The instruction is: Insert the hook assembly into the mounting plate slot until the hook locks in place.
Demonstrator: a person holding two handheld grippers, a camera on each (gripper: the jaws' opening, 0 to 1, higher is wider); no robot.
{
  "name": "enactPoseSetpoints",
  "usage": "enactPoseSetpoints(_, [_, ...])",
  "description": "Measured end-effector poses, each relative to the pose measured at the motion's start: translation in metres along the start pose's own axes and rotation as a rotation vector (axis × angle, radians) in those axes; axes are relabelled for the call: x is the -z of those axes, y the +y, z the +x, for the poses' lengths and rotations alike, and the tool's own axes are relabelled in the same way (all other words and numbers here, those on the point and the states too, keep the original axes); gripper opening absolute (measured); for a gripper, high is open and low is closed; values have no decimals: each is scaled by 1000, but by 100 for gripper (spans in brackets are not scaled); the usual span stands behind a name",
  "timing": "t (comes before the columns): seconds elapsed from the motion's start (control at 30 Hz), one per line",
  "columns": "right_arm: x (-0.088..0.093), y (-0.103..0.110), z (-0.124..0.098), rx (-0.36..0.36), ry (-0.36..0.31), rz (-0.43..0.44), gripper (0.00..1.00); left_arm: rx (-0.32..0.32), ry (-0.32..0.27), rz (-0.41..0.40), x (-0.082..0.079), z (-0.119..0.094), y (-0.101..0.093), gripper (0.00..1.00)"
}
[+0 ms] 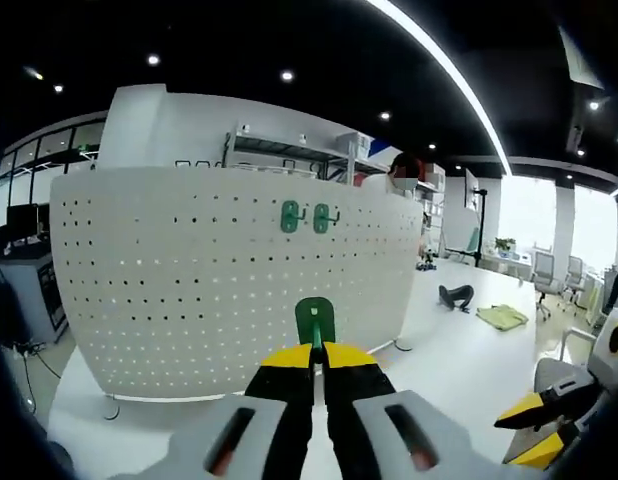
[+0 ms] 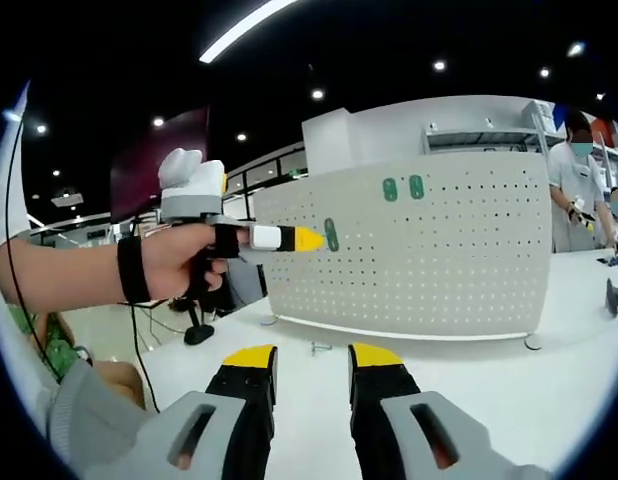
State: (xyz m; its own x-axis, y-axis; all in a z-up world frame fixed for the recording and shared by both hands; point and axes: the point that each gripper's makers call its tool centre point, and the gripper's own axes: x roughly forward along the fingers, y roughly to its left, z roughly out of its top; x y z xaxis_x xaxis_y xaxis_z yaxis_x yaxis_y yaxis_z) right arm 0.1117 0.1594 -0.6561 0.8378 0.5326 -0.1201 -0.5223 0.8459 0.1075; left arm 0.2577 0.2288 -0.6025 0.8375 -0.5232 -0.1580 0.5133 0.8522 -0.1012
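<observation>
Before pegboard, left hand-held gripper level, gripping hook

No legible txt, labels, brands or nos. anywhere in either view.

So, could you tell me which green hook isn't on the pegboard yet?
The green hook clamped in the left gripper; the other two hang on the pegboard.

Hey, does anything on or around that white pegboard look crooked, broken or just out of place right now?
Nothing stands out. The white perforated pegboard panel stands upright on the white table, and two green hooks sit level, side by side near its top. The left claw holds a third green hook short of the board. The right claw is open.
</observation>
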Motion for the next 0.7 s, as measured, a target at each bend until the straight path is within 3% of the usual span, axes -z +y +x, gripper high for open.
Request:
enactPoseSetpoints(0.33, [3,-9,-9,-5,8,6,29,-66,-17,3,-15,12,6,2])
enactPoseSetpoints(0.7, [-1,-15,-12,-28,6,-19,38,-153,-34,28,-35,24,16,2])
